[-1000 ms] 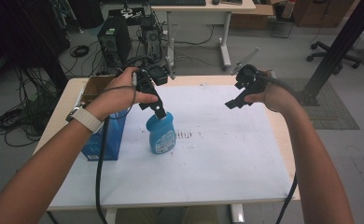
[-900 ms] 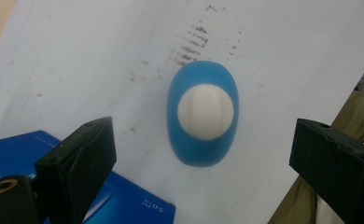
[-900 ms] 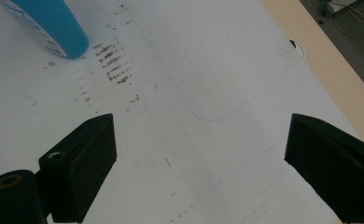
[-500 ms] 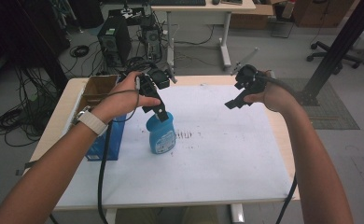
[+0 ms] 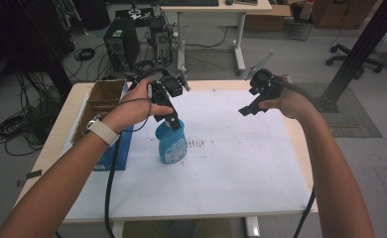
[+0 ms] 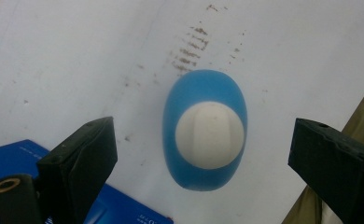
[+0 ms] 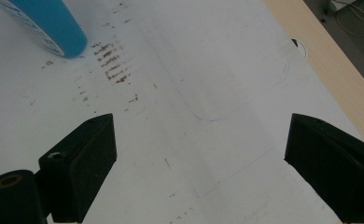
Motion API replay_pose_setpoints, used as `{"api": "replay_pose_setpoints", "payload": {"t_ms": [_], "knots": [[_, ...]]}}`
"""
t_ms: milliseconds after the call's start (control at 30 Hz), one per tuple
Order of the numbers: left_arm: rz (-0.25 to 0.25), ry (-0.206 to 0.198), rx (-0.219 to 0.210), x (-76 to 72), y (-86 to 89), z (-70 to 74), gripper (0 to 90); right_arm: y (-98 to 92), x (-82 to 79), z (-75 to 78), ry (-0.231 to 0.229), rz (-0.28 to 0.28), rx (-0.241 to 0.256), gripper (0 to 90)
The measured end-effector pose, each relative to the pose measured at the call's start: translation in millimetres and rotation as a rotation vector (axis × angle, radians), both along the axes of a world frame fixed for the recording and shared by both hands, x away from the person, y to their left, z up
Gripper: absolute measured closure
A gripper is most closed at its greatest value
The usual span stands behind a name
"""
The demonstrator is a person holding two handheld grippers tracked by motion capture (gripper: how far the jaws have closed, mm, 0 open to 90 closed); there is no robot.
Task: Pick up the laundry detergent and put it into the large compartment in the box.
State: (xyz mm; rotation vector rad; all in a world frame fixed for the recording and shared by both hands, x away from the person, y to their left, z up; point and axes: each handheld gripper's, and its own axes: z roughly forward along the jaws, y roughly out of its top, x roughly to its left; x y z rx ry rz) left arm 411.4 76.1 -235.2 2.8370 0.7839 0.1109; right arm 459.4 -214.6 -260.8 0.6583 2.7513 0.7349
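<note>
A blue bottle (image 5: 172, 145) with a white cap (image 6: 210, 135) stands upright on the white sheet (image 5: 231, 163), left of the middle. My left gripper (image 5: 165, 117) hangs straight above the bottle and points down at it. In the left gripper view the left gripper (image 6: 202, 149) is open, with one jaw on each side of the cap and clear of it. My right gripper (image 5: 249, 107) is held above the right part of the table, open and with nothing in it. In the right gripper view the bottle (image 7: 49, 23) shows at the top left, far from the right gripper (image 7: 199, 144).
A blue box (image 5: 113, 148) lies just left of the bottle, with an open cardboard box (image 5: 101, 100) behind it. Brown smudges (image 5: 196, 144) mark the sheet right of the bottle. The table's wooden edge (image 7: 320, 60) runs along the right. A computer tower (image 5: 118, 44) stands on the floor beyond.
My left hand has shifted slightly to the right above the bottle. The bottle and the right gripper have stayed where they were.
</note>
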Motion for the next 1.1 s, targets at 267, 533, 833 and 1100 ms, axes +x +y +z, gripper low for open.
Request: {"api": "replay_pose_setpoints", "payload": {"t_ms": [267, 533, 833, 1100], "knots": [[0.000, 0.005, 0.000, 0.2, -1.9, -10.0, 7.9, -0.3, 0.5, -0.2, 0.004, 0.003, 0.000, 9.1], [0.000, 0.023, -0.004, 1.8, -4.3, -21.3, 7.8, -0.8, 0.9, -0.3, 0.003, 0.002, 0.001, 9.1], [0.008, 0.024, -0.011, 2.7, -3.2, -28.4, 7.8, 0.0, 1.0, -0.8, 0.005, 0.002, -0.002, 9.1], [0.009, 0.027, -0.003, 2.9, -4.5, -36.3, 7.8, 1.5, 1.6, -2.0, 0.006, 0.006, -0.002, 9.1]]}}
